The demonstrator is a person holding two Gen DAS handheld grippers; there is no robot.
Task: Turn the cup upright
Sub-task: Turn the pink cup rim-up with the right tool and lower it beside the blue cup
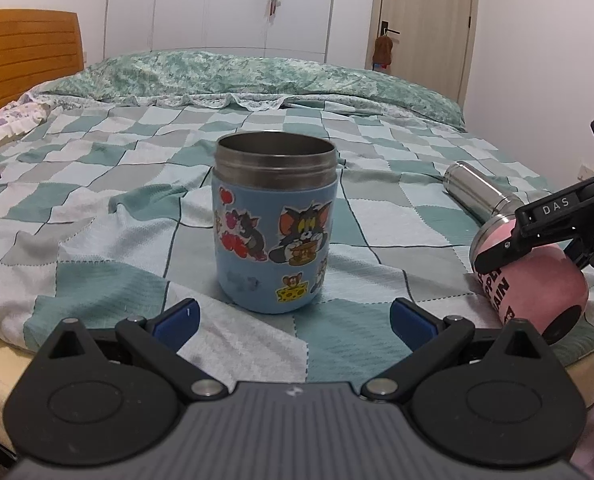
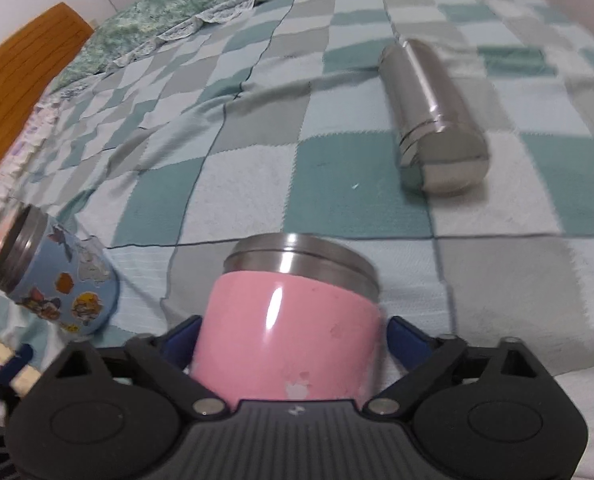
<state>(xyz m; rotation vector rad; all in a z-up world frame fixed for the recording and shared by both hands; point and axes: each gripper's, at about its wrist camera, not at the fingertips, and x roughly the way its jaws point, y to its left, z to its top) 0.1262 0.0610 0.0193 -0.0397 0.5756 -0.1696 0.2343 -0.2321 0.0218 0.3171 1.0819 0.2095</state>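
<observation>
On a bed spread with a green-and-white checked quilt, we catch the right hand-held gripper clamped across the body of a pink cup, its blue pads pressed to either side and the steel rim pointing away from the camera. From the left wrist view the same cup sits tilted at the quilt's near right edge, not yet standing. The left hand-held gripper hangs empty with its jaws wide apart, facing a blue cartoon-sticker cup that already stands upright, mouth open to the ceiling. A steel flask lies on its side well beyond the pink cup.

We judge the step in hand to be the turn itself: we would keep the squeeze steady and rotate the wrist until the rim faces up, then lower the base onto a flat patch of quilt rather than a fold, since soft bedding could let it topple on release. We would open only once it sits square.

The right wrist view is smeared by motion, so the flask's edges and the quilt's far rows are soft. The pink cup's base is hidden behind the gripper body there, and its lettering is cut off in the left view. We cannot tell whether the cup touches the quilt.
</observation>
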